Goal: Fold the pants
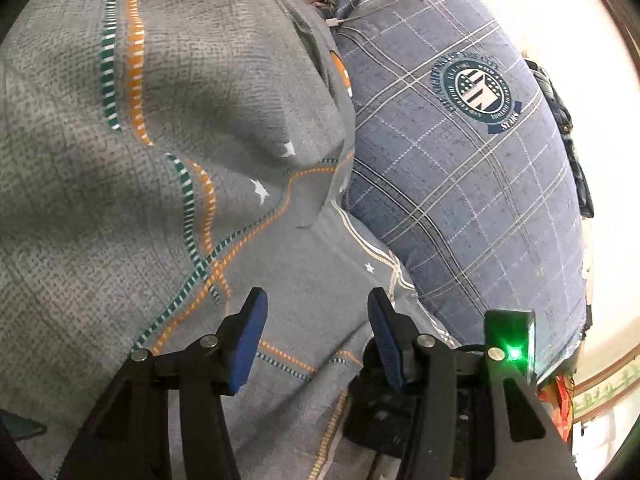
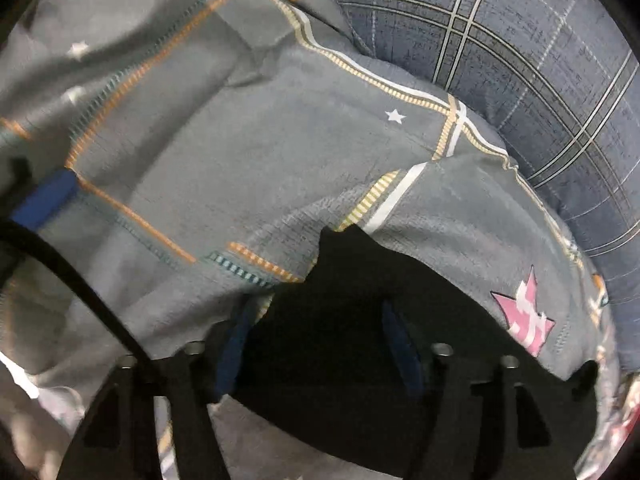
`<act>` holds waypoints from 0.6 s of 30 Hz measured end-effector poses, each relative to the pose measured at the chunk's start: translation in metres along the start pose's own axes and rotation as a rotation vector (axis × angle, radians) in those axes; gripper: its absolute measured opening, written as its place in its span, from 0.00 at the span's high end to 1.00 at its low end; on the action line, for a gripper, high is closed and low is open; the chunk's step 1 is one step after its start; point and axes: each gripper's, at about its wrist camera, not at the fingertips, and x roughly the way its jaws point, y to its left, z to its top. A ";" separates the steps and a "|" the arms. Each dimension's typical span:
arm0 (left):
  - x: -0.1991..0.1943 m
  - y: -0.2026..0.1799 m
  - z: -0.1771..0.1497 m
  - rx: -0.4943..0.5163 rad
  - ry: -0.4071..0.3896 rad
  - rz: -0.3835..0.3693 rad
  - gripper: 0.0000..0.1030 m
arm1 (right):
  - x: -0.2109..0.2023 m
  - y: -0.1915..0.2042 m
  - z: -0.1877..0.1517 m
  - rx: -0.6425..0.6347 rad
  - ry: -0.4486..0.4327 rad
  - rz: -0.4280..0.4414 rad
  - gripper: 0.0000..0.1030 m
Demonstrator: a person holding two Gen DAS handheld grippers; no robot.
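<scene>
Both grippers empty, jaws apart: left gripper (image 1: 316, 336) over the grey bed cover (image 1: 120, 200), right gripper (image 2: 316, 344) low over dark pants (image 2: 340, 340) on the bed, prob. bunched. Step: regrasp. Next: close on a pants edge w/ right.

matt woven bedsheet (image 1: 120, 200), black cloth pants (image 2: 340, 320)

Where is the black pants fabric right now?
In the right wrist view, the black pants lie low centre on the grey bedding, between the right gripper fingers.
</scene>
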 end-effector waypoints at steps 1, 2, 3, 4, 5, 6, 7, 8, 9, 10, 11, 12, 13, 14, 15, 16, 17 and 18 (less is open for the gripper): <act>-0.001 0.000 0.000 -0.001 0.002 -0.010 0.51 | -0.004 -0.001 -0.002 0.004 -0.010 0.003 0.77; -0.001 -0.001 0.000 -0.002 0.002 -0.018 0.51 | -0.009 -0.005 -0.004 0.023 -0.014 0.038 0.84; -0.002 -0.002 0.000 -0.001 0.001 -0.024 0.51 | -0.014 -0.011 -0.007 0.043 -0.020 0.060 0.89; -0.002 -0.003 -0.001 0.004 0.002 -0.029 0.51 | -0.021 -0.017 -0.011 0.059 -0.037 0.071 0.90; -0.001 -0.004 -0.002 0.008 0.008 -0.034 0.51 | -0.025 -0.021 -0.013 0.065 -0.047 0.074 0.90; 0.002 -0.007 -0.005 0.016 0.022 -0.043 0.51 | -0.030 -0.026 -0.016 0.075 -0.060 0.078 0.91; 0.005 -0.009 -0.006 0.020 0.035 -0.053 0.51 | -0.035 -0.031 -0.019 0.086 -0.070 0.082 0.91; 0.008 -0.012 -0.008 0.026 0.052 -0.068 0.51 | -0.041 -0.037 -0.023 0.104 -0.085 0.090 0.91; 0.012 -0.016 -0.012 0.036 0.074 -0.086 0.51 | -0.043 -0.040 -0.022 0.115 -0.093 0.096 0.91; 0.016 -0.021 -0.016 0.054 0.102 -0.104 0.51 | -0.049 -0.044 -0.024 0.130 -0.104 0.107 0.91; 0.021 -0.025 -0.019 0.072 0.126 -0.117 0.51 | -0.054 -0.052 -0.027 0.148 -0.115 0.119 0.91; 0.027 -0.032 -0.025 0.096 0.156 -0.129 0.51 | -0.058 -0.061 -0.030 0.169 -0.126 0.129 0.91; 0.031 -0.038 -0.029 0.110 0.173 -0.135 0.51 | -0.061 -0.066 -0.031 0.186 -0.133 0.136 0.91; 0.036 -0.043 -0.035 0.127 0.199 -0.142 0.51 | -0.065 -0.073 -0.033 0.209 -0.142 0.149 0.91; 0.042 -0.048 -0.041 0.139 0.228 -0.151 0.51 | -0.068 -0.078 -0.036 0.230 -0.149 0.158 0.91; 0.048 -0.053 -0.049 0.148 0.260 -0.161 0.51 | -0.071 -0.087 -0.040 0.254 -0.157 0.170 0.91; 0.054 -0.057 -0.055 0.156 0.286 -0.164 0.51 | -0.072 -0.099 -0.045 0.282 -0.167 0.187 0.91; 0.060 -0.061 -0.063 0.166 0.311 -0.164 0.51 | -0.076 -0.108 -0.050 0.302 -0.178 0.198 0.91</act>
